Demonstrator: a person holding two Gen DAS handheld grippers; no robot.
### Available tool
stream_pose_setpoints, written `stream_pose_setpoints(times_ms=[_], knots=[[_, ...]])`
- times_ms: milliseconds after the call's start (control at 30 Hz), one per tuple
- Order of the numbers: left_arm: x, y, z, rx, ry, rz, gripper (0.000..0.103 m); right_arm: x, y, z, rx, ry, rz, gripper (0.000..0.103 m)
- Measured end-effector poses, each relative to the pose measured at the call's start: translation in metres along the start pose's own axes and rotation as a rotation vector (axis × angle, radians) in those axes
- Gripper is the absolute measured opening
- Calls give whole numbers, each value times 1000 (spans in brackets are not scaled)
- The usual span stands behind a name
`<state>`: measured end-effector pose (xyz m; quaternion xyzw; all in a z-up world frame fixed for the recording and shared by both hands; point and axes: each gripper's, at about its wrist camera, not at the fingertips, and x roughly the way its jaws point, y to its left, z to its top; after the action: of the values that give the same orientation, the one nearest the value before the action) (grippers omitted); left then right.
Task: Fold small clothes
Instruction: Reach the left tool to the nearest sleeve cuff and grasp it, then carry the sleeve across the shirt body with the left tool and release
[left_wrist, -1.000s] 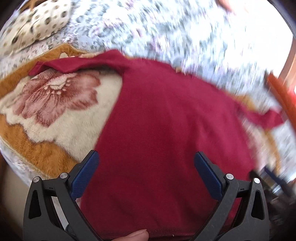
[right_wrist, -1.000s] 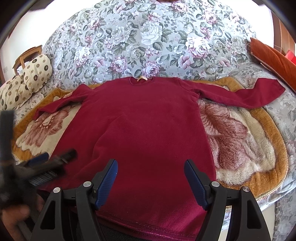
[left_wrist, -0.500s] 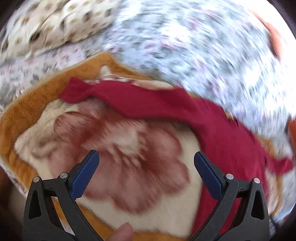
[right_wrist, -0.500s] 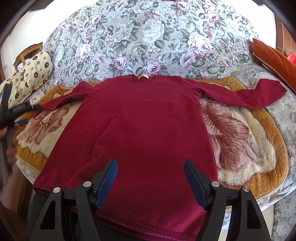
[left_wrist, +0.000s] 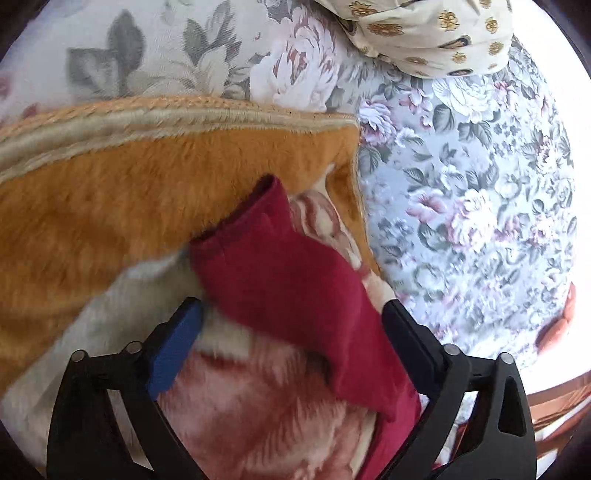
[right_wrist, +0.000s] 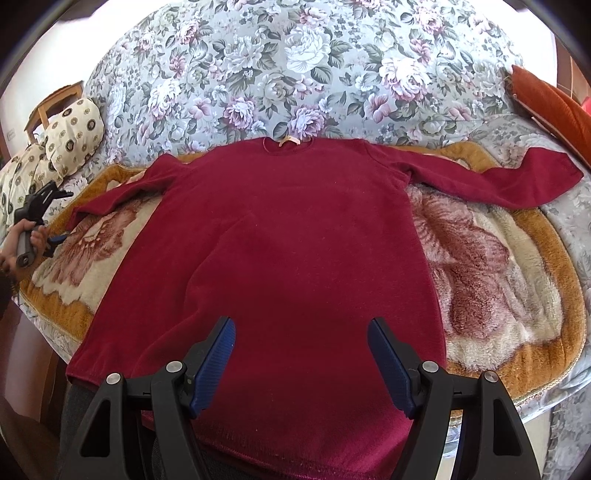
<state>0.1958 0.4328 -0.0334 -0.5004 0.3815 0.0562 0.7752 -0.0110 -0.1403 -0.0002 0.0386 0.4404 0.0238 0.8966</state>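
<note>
No fold is made yet: the maroon sweater (right_wrist: 295, 266) lies flat on the blanket (right_wrist: 491, 295). The left gripper (left_wrist: 291, 325), jaws wide and just narrowing, straddles the sleeve cuff (left_wrist: 236, 221) ungripped; the right gripper (right_wrist: 301, 362) is held open, empty.

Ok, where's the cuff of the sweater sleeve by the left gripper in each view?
Left wrist view: the sleeve cuff sits at centre, just ahead of the open left gripper, with the sleeve running back between its fingers.
Right wrist view: the same cuff lies at far left, beside the left gripper.
Shared landmark: the cream patterned pillow.
</note>
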Motion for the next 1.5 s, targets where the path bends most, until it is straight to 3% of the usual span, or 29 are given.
stream_pose_setpoints(times_ms=[33,133,233,300,400,500,600,733,833,967,1233,1500], knots=[[3,-1,3,9,-13,2,93,1,1,0,-2,2,1,72],[10,-2,5,25,-27,28,72,2,2,0,-5,7,3,72],[10,5,3,30,-77,100,44,3,1,1,-1,12,4,72],[8,12,2,19,-106,149,17,3,1,1,-2,12,4,72],[4,19,1,8,-154,192,6,4,1,1,-5,17,7,72],[-5,-4,-4,125,-253,250,5,5,1,2,-3,20,12,72],[-17,-64,-19,310,-300,185,5,4,1,1,1,15,17,73],[-13,-168,-71,549,-237,-50,5,3,0,0,7,8,31,72],[10,-229,-124,648,-141,-209,5,2,-3,0,16,7,48,73],[62,-283,-203,707,-2,-320,5,3,-8,-1,37,8,67,73],[169,-318,-341,730,226,-311,4,3,-14,-3,60,15,93,72],[203,-316,-400,757,346,-289,6,4,-18,-3,83,20,109,72]])
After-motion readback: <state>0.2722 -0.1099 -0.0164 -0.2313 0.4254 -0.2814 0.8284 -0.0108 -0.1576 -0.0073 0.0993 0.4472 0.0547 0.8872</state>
